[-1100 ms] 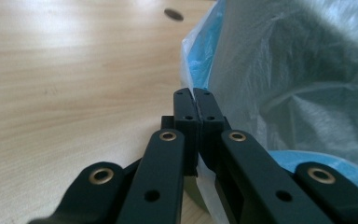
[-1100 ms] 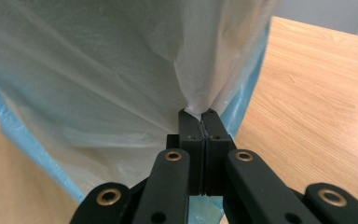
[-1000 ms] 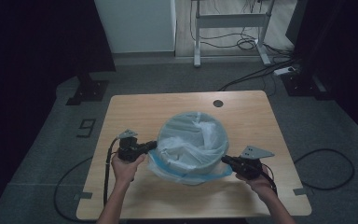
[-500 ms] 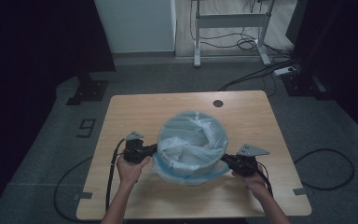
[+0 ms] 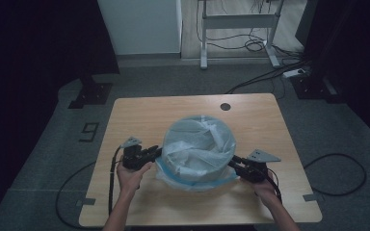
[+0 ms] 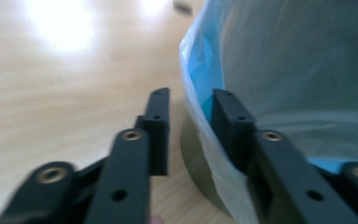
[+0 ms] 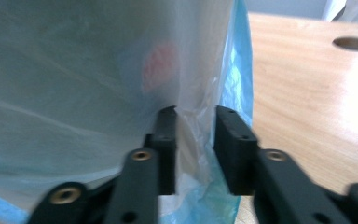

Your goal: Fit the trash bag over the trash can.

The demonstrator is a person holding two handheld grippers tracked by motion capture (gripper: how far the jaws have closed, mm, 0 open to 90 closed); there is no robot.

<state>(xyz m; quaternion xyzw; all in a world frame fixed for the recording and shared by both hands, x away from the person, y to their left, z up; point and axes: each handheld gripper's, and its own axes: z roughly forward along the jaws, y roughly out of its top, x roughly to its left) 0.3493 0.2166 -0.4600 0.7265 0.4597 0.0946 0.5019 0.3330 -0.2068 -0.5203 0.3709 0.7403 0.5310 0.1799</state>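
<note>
Both grippers' jaws have just been opening, letting go of the bag lining the bin at table centre. Left gripper at nine o'clock is standing spread, film between its jaws; its view is showing the bin wall. Right gripper at three o'clock is standing spread likewise; its view is showing a pink patch.

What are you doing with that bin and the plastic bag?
A person at a wooden table is fitting a pale blue bin bag over a round bin, with a two-jaw gripper in each hand. The left gripper and the right gripper sit at opposite sides of the bin, low down where the bag's edge hangs. Both have just been opening their jaws, so the film lies loose between them and is let go. The bag already lines the bin and drapes down its outside.
</note>
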